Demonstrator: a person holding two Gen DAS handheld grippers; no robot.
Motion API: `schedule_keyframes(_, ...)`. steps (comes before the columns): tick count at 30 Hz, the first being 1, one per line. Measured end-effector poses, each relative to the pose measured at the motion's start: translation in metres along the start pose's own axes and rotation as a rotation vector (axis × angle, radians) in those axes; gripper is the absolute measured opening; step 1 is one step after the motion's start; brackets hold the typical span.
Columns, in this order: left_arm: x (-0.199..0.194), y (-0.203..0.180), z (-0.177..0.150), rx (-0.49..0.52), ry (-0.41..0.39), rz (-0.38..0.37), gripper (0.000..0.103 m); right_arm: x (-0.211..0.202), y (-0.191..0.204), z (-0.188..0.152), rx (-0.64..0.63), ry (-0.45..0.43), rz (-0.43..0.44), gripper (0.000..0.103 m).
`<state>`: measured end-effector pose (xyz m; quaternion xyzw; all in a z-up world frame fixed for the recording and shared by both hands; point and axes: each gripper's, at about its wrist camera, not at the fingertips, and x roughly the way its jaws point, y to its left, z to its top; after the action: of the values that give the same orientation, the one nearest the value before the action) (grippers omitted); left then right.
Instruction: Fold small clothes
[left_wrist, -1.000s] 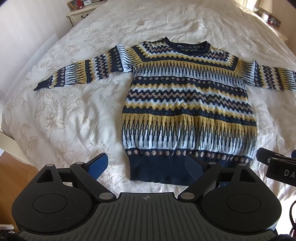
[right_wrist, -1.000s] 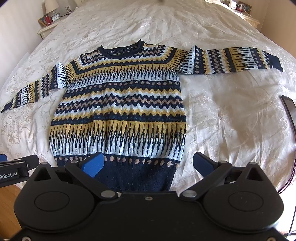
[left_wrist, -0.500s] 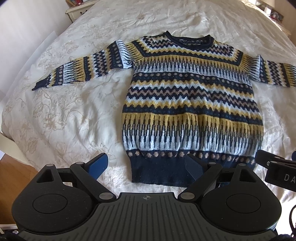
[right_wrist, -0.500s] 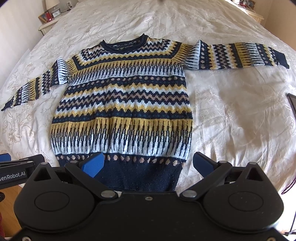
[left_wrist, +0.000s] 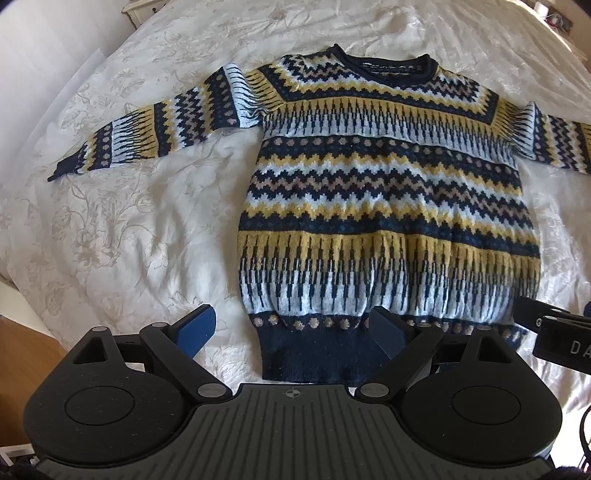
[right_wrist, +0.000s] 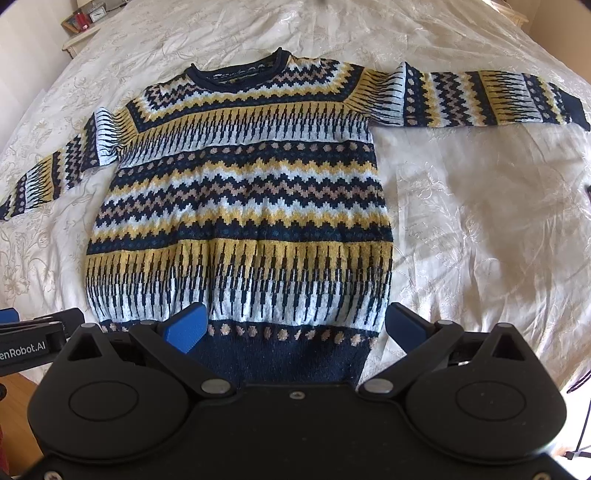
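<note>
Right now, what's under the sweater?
The sweater lies flat on a cream floral bedspread, which shows all round it. Whatever sits beneath the knit itself is covered; no lump suggests anything there.

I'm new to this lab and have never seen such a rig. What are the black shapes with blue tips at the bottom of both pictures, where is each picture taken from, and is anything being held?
Each picture comes from a wide-angle camera mounted on a hand-held two-finger gripper, looking forward along its fingers. The black shapes are the gripper bodies; the blue tips are the finger pads. One view shows the left gripper, the other the right gripper. Both stand open and hold nothing. Ahead lies a patterned sweater spread flat on a pale floral bedspread, sleeves stretched out, navy hem nearest the grippers. Each gripper's edge also peeks into the other's picture.
</note>
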<state>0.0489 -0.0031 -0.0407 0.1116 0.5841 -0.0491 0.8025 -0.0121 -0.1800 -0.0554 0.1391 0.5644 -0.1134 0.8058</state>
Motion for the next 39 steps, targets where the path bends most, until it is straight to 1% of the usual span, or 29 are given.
schedule_keyframes(5, 0.007, 0.0, 0.006, 0.0, 0.015, -0.004, 0.091, 0.008, 0.004, 0.008, -0.009, 0.016, -0.008, 0.101)
schedule_keyframes(18, 0.016, -0.003, 0.017, 0.002, 0.034, -0.006, 0.091, 0.017, 0.007, 0.018, -0.014, 0.038, -0.015, 0.101)
schedule_keyframes(27, 0.026, -0.006, 0.029, 0.023, 0.051, -0.007, 0.091, 0.025, 0.006, 0.025, 0.001, 0.051, -0.024, 0.101)
schedule_keyframes(39, 0.048, -0.01, 0.05, 0.071, 0.084, -0.005, 0.091, 0.048, 0.008, 0.042, 0.031, 0.098, -0.028, 0.101)
